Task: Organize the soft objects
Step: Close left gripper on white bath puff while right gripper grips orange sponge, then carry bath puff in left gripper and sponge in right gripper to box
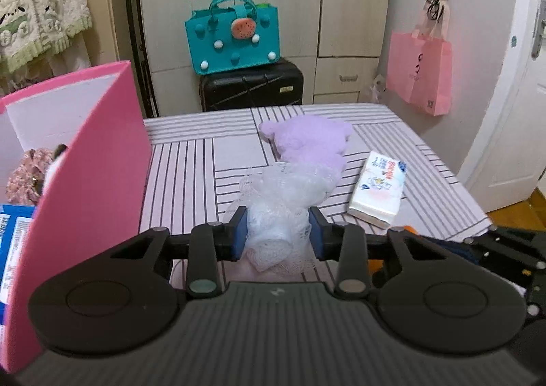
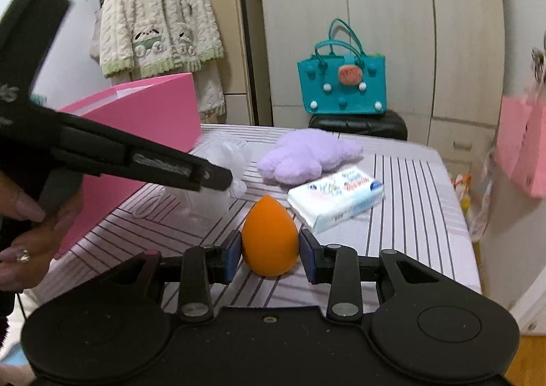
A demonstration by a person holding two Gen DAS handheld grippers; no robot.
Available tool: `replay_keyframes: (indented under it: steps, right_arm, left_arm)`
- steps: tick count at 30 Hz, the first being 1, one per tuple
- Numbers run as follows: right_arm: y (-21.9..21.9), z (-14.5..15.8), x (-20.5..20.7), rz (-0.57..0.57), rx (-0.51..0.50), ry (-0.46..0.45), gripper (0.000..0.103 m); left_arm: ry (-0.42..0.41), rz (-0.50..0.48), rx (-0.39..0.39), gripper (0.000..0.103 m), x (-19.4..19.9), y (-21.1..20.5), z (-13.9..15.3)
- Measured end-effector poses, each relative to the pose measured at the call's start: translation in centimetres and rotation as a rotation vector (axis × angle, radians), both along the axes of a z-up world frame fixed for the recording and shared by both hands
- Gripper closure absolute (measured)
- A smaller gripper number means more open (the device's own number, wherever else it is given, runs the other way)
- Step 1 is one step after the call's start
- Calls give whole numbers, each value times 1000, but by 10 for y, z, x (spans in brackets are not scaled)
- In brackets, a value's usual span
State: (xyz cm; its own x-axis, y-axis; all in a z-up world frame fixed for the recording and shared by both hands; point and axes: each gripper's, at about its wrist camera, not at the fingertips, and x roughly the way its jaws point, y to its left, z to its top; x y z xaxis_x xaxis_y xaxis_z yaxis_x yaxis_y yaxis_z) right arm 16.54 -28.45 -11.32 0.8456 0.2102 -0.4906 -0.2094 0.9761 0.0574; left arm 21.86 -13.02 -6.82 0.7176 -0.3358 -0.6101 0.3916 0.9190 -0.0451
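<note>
Two tongs are in play over a desk covered with a striped cloth. Left tongs: blue pads pressed into a white mesh bath pouf, which bulges between them; the pouf sits toward the near edge, just beside the pink open-topped box standing along the left edge. Right tongs: closed on an orange teardrop-shaped makeup sponge, upright with its point up and its base touching the cloth near the near edge. A lilac plush toy lies flat toward the far edge, touching the pouf's far side in the left view. A white soft pack of tissues lies toward the right edge, near the plush. A hand grips the left tool's handle at the right view's left margin.
</note>
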Motion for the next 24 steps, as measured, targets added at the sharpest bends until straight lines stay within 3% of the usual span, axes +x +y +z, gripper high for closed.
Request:
replay_keyframes:
  steps: [9, 17, 24]
  right_arm:
    - [-11, 4, -10, -7, 139, 46, 62]
    - [-8, 11, -23, 25, 164, 63, 62]
    - [-5, 19, -38, 101, 155, 130, 62]
  left_arm:
    - [2, -12, -64, 67, -27, 21, 18]
    - [52, -64, -121, 67, -51, 39, 30]
    - [122, -107, -149, 67, -68, 55, 33]
